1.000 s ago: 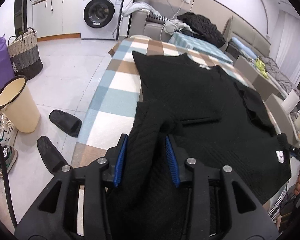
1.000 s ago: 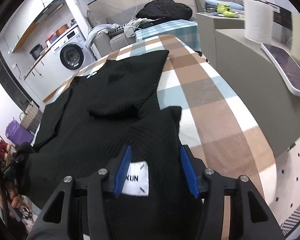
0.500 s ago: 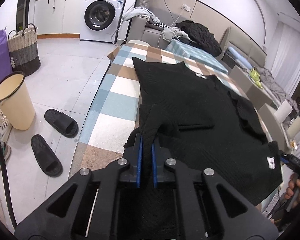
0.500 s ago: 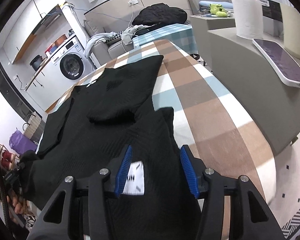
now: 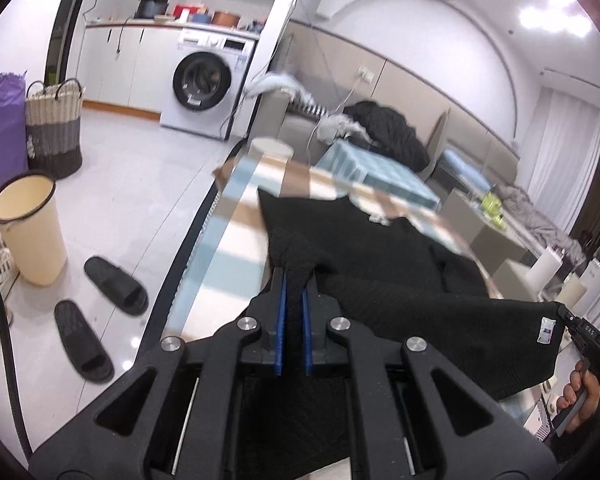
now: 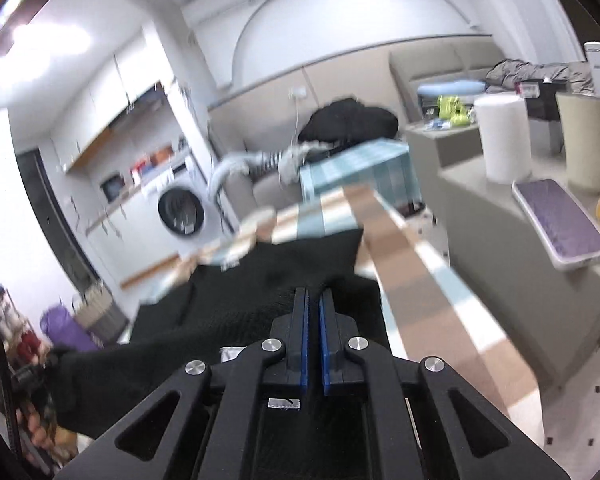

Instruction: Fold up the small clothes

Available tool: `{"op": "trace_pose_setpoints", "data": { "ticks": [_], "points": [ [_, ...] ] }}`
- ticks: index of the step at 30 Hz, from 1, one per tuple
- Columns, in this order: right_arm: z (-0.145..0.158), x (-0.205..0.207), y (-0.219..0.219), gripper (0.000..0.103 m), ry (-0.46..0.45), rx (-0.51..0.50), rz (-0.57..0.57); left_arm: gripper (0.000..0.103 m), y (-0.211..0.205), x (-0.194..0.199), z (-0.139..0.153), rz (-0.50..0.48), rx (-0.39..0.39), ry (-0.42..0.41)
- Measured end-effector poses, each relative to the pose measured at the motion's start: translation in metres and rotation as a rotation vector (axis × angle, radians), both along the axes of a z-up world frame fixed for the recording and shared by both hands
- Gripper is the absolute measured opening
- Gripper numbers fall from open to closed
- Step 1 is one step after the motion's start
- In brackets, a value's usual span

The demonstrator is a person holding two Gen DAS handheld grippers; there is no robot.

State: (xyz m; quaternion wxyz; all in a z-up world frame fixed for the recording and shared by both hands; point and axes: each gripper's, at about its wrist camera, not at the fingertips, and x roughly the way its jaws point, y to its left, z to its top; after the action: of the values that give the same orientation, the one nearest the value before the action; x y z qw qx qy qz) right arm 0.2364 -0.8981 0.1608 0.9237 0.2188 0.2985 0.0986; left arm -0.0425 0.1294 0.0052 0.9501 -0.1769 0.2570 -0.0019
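Left gripper: clamped on black garment.
Right gripper: clamped on the garment.
Surface: checked tablecloth.
Room: washing machine seen behind.

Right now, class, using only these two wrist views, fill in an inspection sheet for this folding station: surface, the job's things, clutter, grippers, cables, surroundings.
Surface: checked tablecloth in brown, blue and white, blurred by motion.
Job's things: black sweater, near hem raised off the cloth, far part lying on it; white label at one held corner.
Clutter: nothing seen on the cloth besides the sweater.
Grippers: left gripper and right gripper each shut on the hem.
Cables: black cable at the left edge.
Surroundings: washing machine, cream bin, two black slippers, woven basket, paper roll.
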Motion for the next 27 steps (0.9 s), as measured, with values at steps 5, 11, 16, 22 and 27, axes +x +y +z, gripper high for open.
{"op": "trace_pose_setpoints", "data": {
  "ticks": [5, 11, 16, 22, 27],
  "points": [
    [0.003, 0.029, 0.002, 0.004, 0.000, 0.005, -0.037, 0.004, 0.004, 0.027, 0.004, -0.001, -0.001, 0.002],
    [-0.024, 0.086, 0.019, 0.004, 0.102, 0.013, -0.075, 0.004, 0.007, 0.085, -0.022, 0.025, 0.002, 0.078],
    [-0.053, 0.122, 0.034, 0.005, 0.214, -0.048, -0.086, 0.005, 0.005, 0.128, -0.059, 0.038, -0.008, 0.186],
    [-0.071, 0.106, 0.024, 0.045, 0.300, -0.079, -0.074, 0.047, 0.004, 0.132, -0.076, 0.057, 0.023, 0.264],
    [-0.091, 0.086, 0.015, 0.050, 0.378, -0.082, -0.033, 0.053, 0.001, 0.122, -0.092, 0.021, 0.017, 0.314]
  ]
}}
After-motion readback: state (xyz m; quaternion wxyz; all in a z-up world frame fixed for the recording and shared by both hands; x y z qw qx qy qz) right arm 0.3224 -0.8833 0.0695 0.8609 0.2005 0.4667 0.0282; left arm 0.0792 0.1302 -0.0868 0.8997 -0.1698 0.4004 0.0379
